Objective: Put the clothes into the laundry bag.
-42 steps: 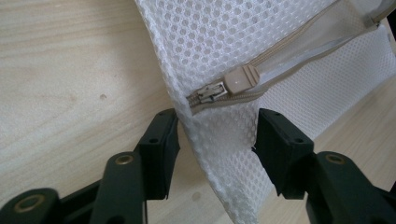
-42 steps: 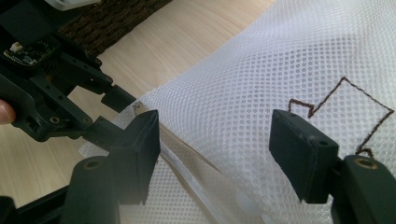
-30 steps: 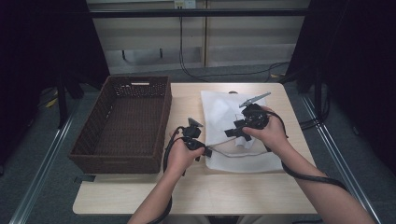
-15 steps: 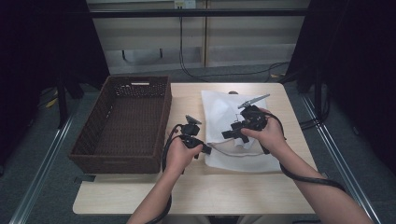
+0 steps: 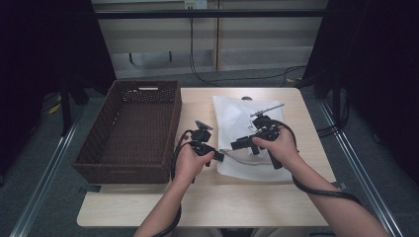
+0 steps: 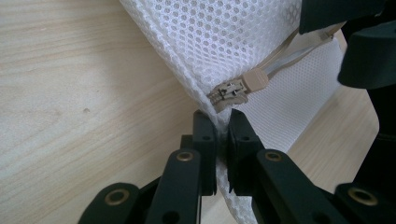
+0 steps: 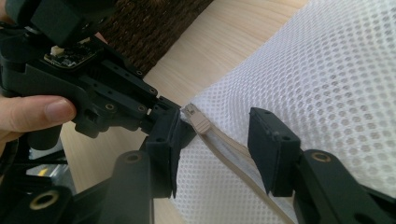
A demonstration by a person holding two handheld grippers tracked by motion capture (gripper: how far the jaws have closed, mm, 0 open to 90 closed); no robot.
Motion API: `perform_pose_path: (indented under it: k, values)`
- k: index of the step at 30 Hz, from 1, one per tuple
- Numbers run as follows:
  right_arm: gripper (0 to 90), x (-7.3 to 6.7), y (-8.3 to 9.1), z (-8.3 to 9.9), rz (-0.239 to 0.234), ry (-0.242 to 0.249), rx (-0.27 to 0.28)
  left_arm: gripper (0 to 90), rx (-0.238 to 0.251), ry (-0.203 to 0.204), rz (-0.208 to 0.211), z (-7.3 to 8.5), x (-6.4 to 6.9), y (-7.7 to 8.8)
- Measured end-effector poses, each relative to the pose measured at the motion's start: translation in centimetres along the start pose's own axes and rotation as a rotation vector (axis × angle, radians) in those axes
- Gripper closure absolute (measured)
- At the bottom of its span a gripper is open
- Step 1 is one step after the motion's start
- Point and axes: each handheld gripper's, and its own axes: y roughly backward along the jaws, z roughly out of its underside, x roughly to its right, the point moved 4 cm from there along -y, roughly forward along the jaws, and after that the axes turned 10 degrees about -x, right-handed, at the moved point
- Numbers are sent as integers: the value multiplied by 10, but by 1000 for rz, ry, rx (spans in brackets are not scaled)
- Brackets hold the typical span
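A white mesh bag lies on the wooden table, with a zipper along its near left edge. My left gripper is shut on the bag's mesh edge just below the zipper's metal end. The beige zipper pull lies between the jaws of my right gripper. Those jaws have just been closing, but they stand apart and their pads do not touch the pull. In the high view the left gripper and right gripper meet tip to tip at that edge.
A dark brown wicker basket stands on the table's left half, close to my left hand. Cables trail from both grippers toward the table's near edge. Bare table wood lies in front of the bag and to its right.
Both hands have stayed nearly in place at the bag's near left edge. The right gripper has edged slightly toward the left one.
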Motion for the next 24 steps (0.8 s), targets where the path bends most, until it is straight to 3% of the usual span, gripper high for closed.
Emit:
perform_pose_path:
  k: [6, 11, 24]
  values:
    - [633, 0, -10, 3, -47, -65, -17, 842, 14, 15, 2, -1, 1, 0]
    - [670, 0, -16, 3, -70, -117, -23, 842, 8, -4, 4, -1, 1, 3]
    - [717, 1, -25, 2, -112, -165, -10, 841, 18, -9, 4, -2, 2, 3]
